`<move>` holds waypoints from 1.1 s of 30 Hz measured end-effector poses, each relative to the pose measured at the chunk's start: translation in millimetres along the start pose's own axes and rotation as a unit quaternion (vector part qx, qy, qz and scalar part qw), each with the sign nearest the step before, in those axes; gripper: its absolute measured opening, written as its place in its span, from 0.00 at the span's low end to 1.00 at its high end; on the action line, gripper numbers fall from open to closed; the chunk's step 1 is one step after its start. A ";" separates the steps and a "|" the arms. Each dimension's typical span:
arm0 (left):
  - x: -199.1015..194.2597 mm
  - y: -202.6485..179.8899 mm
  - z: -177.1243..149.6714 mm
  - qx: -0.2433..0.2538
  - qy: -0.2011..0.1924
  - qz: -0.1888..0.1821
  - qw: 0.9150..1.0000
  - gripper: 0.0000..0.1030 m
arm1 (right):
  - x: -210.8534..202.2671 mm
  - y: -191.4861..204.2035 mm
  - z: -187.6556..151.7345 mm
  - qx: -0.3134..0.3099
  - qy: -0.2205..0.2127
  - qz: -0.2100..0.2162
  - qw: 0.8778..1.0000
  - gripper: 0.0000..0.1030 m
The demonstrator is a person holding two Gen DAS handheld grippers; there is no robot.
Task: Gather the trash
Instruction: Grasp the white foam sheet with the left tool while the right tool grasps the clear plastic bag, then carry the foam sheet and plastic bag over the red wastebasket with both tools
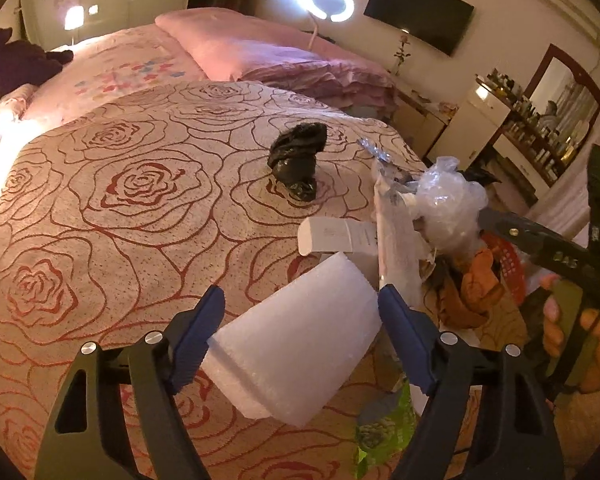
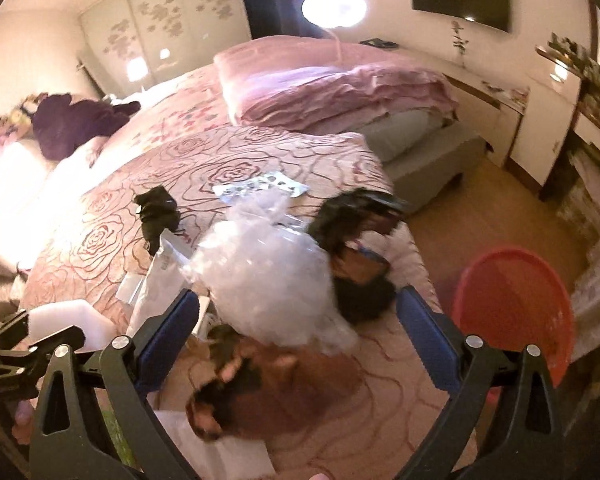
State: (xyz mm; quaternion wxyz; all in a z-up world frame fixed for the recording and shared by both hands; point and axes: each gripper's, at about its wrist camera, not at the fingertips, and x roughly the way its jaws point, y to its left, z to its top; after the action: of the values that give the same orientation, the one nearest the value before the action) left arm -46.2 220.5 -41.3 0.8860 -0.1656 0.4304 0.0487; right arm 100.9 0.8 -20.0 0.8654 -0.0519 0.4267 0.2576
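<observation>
Two claws stand open: left claw [image 1: 300, 320] straddles a white foam block [image 1: 296, 344], untouched; right claw [image 2: 296, 320] frames a clear plastic bag [image 2: 268, 272].

On the near part of the bed cover [image 1: 100, 208], a foam block [image 1: 296, 344] lies nearest, between the left gripper [image 1: 302, 322] fingers. A flat card box [image 1: 336, 236] lies just beyond it, and a crumpled black bag [image 1: 298, 156] farther off. Right of these, a clear plastic bag [image 2: 268, 272] rests by the cover's right edge, with a basin [image 2: 516, 304] on the floor farther right; folded quilts [image 1: 260, 56] sit at the far end.
</observation>
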 end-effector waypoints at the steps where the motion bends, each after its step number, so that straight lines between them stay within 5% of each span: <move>1: -1.1 1.2 1.2 -0.001 -0.002 0.001 1.000 0.72 | 5.5 4.9 2.3 -0.010 0.004 0.002 1.000 0.87; 6: -7.7 8.2 7.1 -0.009 -0.012 0.007 1.000 0.72 | 26.3 17.9 4.8 -0.041 0.023 -0.003 0.999 0.73; 8: -9.3 9.1 8.1 -0.010 -0.015 0.011 1.000 0.72 | 30.4 21.6 3.9 -0.051 0.026 0.000 0.998 0.54; 12: -12.3 10.0 11.7 -0.013 -0.021 0.017 1.000 0.72 | 32.1 29.5 3.3 -0.067 0.029 0.003 0.997 0.39; 23: -35.3 11.3 29.0 -0.017 -0.058 0.023 0.998 0.72 | -29.5 40.4 22.3 -0.046 -0.017 0.083 0.995 0.38; 33: -44.1 -11.8 48.8 0.003 -0.080 0.008 0.997 0.72 | -83.5 18.1 38.1 -0.023 -0.082 0.066 0.994 0.38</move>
State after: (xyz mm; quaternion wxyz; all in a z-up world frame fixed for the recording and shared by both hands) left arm -34.6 228.3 24.1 0.9177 -0.1549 0.3596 0.0674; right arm 77.1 -5.4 70.2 0.8770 -0.0223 0.3505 0.3278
